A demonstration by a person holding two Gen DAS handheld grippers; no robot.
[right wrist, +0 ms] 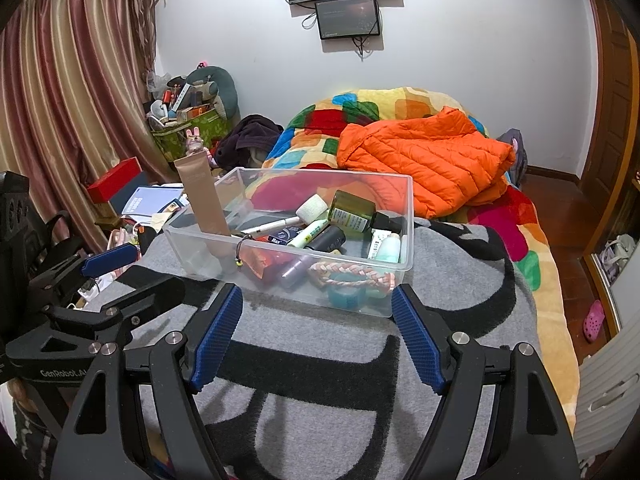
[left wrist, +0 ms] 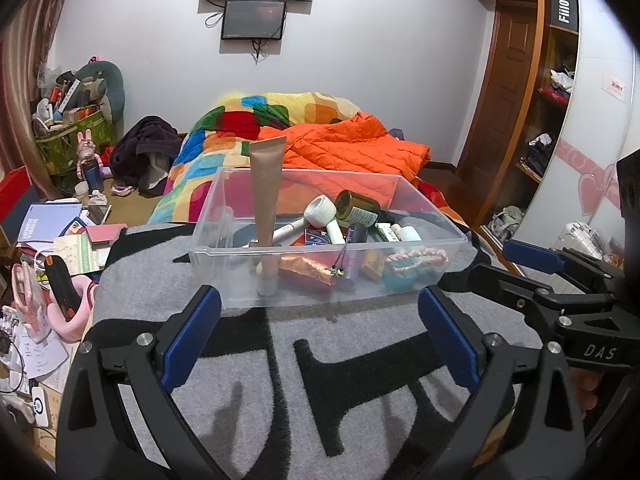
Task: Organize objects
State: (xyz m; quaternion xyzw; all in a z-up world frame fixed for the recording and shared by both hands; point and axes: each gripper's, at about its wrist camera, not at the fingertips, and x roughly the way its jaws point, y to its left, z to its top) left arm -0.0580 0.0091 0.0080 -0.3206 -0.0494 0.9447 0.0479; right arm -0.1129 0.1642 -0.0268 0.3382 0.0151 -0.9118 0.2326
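Left wrist: both grippers gape empty before clear bin [left wrist: 328, 240] (bottom items overlap, hard to separate).

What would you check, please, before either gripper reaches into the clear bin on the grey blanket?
1. Left gripper open and holding nothing: ok.
2. Right gripper open and holding nothing: ok.
3. Clear bin sits flat on the grey blanket: ok.
4. Tan tube standing upright, so easily toppled by a reach past it: not ok.
5. Green bottle free to lift, lying on top of the pile: ok.
6. Whether small items lie hidden beneath the pile: cannot tell.
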